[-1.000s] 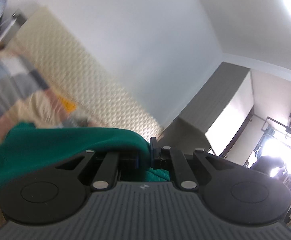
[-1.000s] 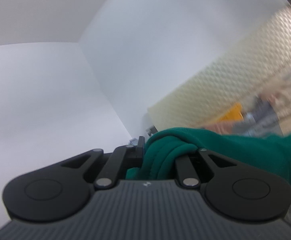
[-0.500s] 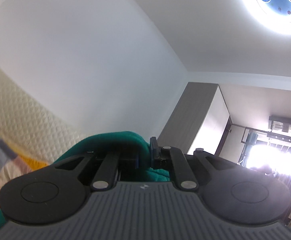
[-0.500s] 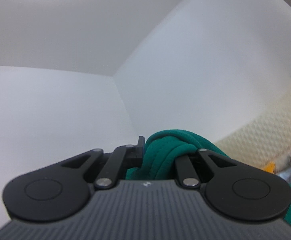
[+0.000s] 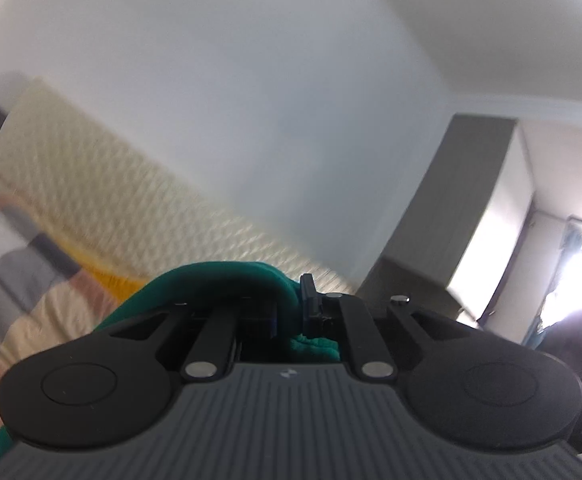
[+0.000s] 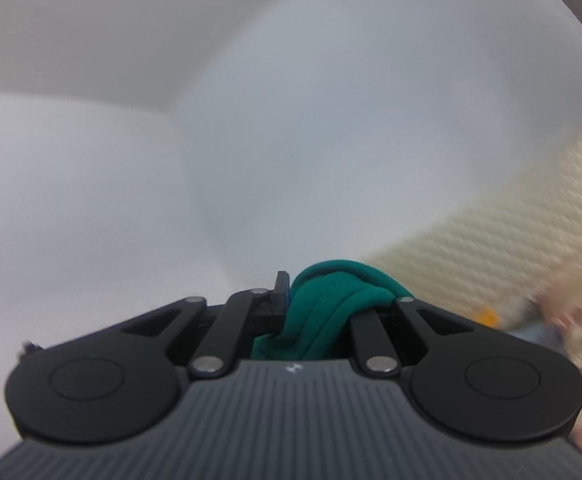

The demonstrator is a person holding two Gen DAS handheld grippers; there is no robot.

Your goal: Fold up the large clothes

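A pale wall, a cream quilted headboard and a checked bedspread fill the left wrist view, with a grey wardrobe at the right edge. Here we see our left gripper clenched on the green garment, which arches over the 2 fingers and trails off toward the lower left corner of the picture, so the cloth runs away to that gripper's left side, above the bedspread.

In the right wrist view there is little but white wall and ceiling, with the headboard blurred at the right edge. Our right gripper is also clamped on a bunched, seamed fold of the garment, which spills over its right finger.

We judge that the garment's long axis hangs between the 2 grippers, neither nearer than the other, and that the coming move turns on keeping that span level before it is laid on the bed.
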